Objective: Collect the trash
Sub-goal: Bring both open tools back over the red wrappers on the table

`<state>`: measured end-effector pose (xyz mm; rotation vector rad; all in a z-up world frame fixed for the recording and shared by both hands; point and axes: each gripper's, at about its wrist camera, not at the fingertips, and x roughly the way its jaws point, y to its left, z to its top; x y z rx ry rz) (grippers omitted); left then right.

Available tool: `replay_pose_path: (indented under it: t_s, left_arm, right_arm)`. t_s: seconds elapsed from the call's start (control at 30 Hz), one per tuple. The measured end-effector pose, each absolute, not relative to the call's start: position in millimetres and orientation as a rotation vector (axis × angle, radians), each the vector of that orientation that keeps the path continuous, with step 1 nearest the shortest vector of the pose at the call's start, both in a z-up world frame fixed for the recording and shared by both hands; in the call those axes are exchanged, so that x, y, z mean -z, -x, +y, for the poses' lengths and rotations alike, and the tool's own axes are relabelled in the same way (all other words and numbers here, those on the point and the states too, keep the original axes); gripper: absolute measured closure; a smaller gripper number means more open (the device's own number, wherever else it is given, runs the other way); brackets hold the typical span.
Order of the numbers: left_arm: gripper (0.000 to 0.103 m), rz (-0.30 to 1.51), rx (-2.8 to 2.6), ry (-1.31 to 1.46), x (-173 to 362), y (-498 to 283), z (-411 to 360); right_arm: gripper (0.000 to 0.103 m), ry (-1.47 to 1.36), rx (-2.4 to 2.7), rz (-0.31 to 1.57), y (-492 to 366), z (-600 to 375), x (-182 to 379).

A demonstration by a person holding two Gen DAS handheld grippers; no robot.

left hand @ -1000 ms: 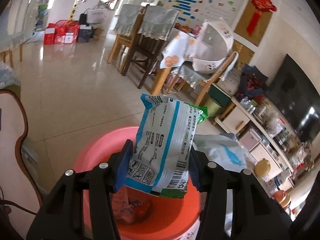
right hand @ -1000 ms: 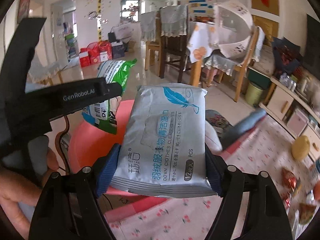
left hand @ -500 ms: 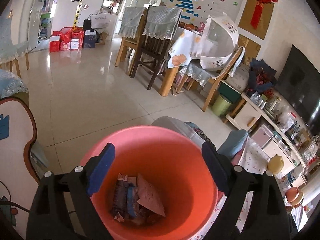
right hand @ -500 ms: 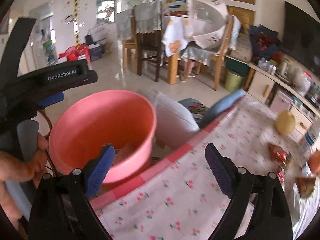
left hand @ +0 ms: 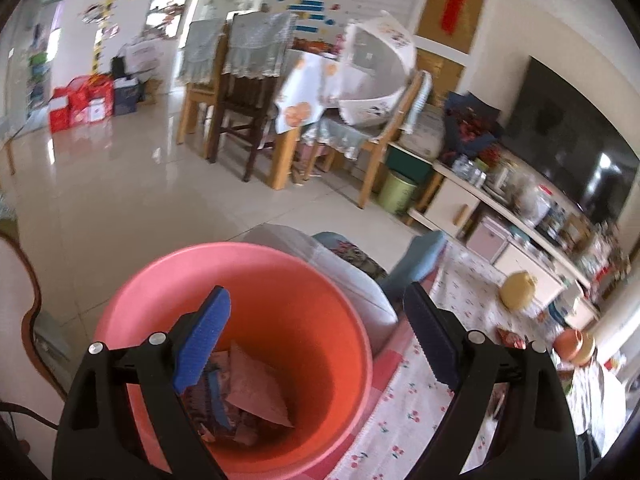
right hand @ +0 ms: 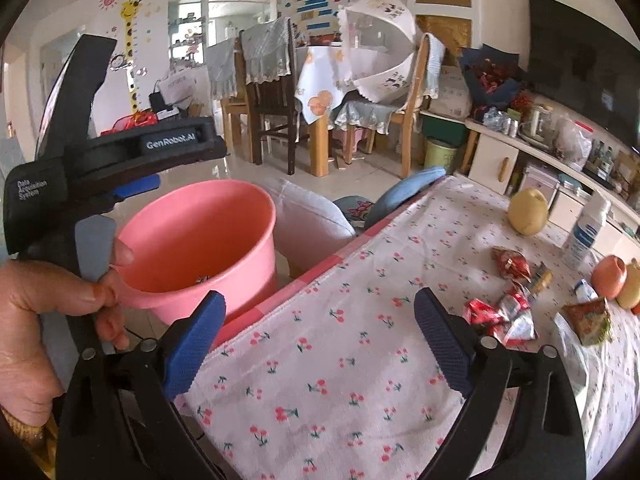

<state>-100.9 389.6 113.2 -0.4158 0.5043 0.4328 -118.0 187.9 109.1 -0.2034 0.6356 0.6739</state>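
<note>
Sunlit tile floor (left hand: 120,184) runs back to a dining table (right hand: 320,76) with covered chairs, and a low cabinet along the far wall is crowded with jars under a dark television (left hand: 568,128). Close to me, a table with a cherry-print cloth (right hand: 340,360) fills the right wrist view, and a pink bucket (left hand: 248,264) stands just beside its edge, next to a grey cushion (right hand: 304,216).

My left gripper (left hand: 316,344) hangs over the bucket's mouth with its jaws spread wide and nothing between them; they have just been opening. Down in the bucket lies the trash I have gathered (left hand: 248,400): a heap of crumpled wrappers and a tan paper piece on the bottom.

My right gripper (right hand: 320,344) is over the cloth, jaws wide too, having just opened further, with only bare cloth between the blue pads (right hand: 192,340). In that view my left hand (right hand: 48,320) grips the other tool's handle beside the bucket's rim.

More trash waits on the cloth toward the far right: red foil wrappers (right hand: 504,316), another red wrapper (right hand: 510,262) behind them, and a greenish packet (right hand: 588,320) near the edge. Around them sit a yellow pear (right hand: 528,212), a white bottle (right hand: 586,232) and an orange-pink fruit (right hand: 608,276), all well apart from my pads.
</note>
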Motion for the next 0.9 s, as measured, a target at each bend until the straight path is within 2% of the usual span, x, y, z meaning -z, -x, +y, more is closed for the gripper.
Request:
replay_pose_path:
  t_s: [0.9]
  left_arm:
    - [0.014,0.518,-0.207,0.185,-109.5,84.3,284.5]
  right_arm:
    - [0.009,0.152,-0.572,0.648,141.8,96.9,-107.8]
